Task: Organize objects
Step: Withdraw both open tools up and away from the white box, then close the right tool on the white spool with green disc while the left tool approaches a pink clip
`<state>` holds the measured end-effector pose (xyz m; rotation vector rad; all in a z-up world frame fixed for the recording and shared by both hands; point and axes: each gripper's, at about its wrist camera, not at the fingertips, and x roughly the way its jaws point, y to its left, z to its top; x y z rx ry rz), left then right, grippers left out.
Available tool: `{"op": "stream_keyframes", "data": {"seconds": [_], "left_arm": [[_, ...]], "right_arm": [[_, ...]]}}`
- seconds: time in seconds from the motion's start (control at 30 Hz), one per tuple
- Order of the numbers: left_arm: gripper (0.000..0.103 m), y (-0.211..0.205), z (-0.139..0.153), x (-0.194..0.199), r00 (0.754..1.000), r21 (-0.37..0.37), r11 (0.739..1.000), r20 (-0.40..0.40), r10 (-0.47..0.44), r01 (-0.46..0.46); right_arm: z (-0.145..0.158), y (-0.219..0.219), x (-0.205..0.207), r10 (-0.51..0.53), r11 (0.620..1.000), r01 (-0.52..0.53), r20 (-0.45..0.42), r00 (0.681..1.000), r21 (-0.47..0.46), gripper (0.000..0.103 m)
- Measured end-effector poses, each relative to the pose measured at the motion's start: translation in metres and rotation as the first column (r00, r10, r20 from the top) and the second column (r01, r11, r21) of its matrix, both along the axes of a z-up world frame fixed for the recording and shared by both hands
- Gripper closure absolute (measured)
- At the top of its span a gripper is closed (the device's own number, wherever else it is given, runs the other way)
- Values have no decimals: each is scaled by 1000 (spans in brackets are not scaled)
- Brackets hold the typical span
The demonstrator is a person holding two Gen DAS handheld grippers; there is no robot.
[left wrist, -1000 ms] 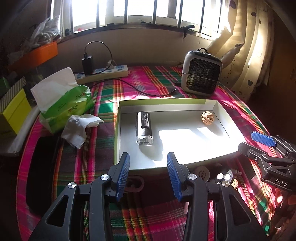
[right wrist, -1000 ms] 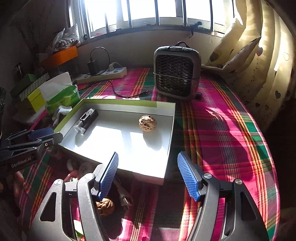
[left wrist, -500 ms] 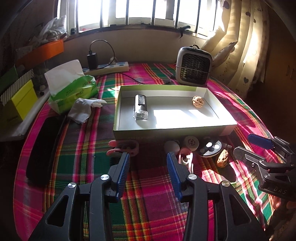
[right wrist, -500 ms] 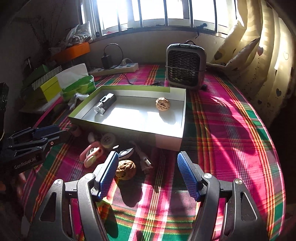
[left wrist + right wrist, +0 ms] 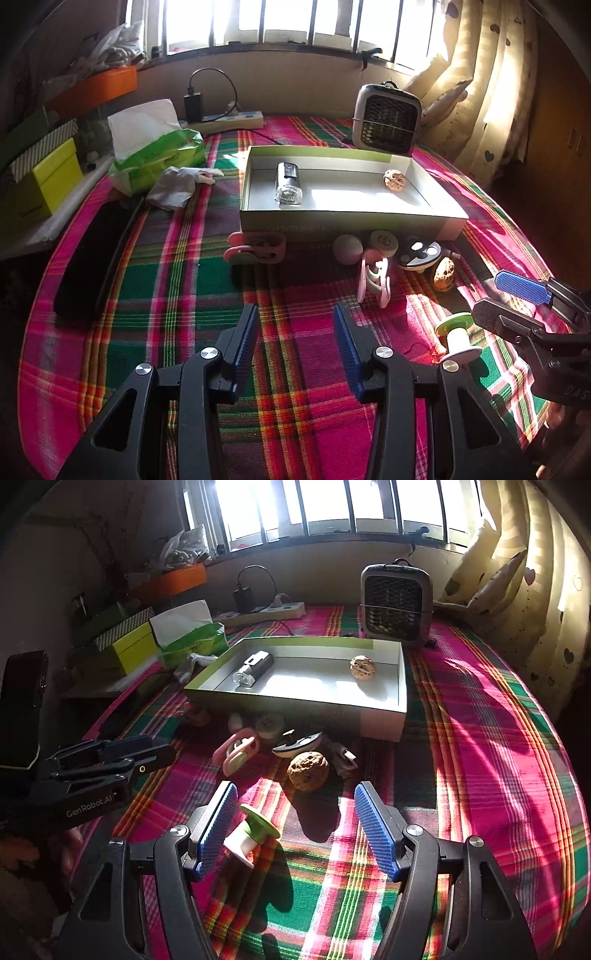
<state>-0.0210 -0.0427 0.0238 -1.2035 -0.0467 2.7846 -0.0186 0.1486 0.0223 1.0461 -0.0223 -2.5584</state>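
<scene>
Plaid-clothed table (image 5: 480, 738); green-white plastic spool (image 5: 251, 834) lies just inside right gripper's (image 5: 291, 827) left pad, jaws released, gripping nothing; left gripper (image 5: 295, 347) also spread, empty, spool off to its right.

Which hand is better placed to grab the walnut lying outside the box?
Right. Its gripper is open with the walnut just ahead between its fingers; the left gripper faces bare cloth, the walnut off to its side.
</scene>
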Motion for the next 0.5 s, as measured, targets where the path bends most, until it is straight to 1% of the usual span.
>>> {"op": "stream_keyframes", "data": {"seconds": [0.23, 0.4, 0.5], "left_arm": [[63, -3, -1, 6, 1000, 18, 1000, -2, -6, 6], [63, -10, -9, 7, 1000, 49, 999, 17, -12, 12], [63, -16, -10, 6, 1000, 59, 998, 18, 5, -6]], "right_arm": [[-7, -5, 5, 8, 1000, -8, 26, 1000, -13, 36], [-17, -17, 7, 53, 999, -53, 53, 997, 4, 36], [-21, -22, 7, 71, 997, -72, 61, 996, 9, 36]]}}
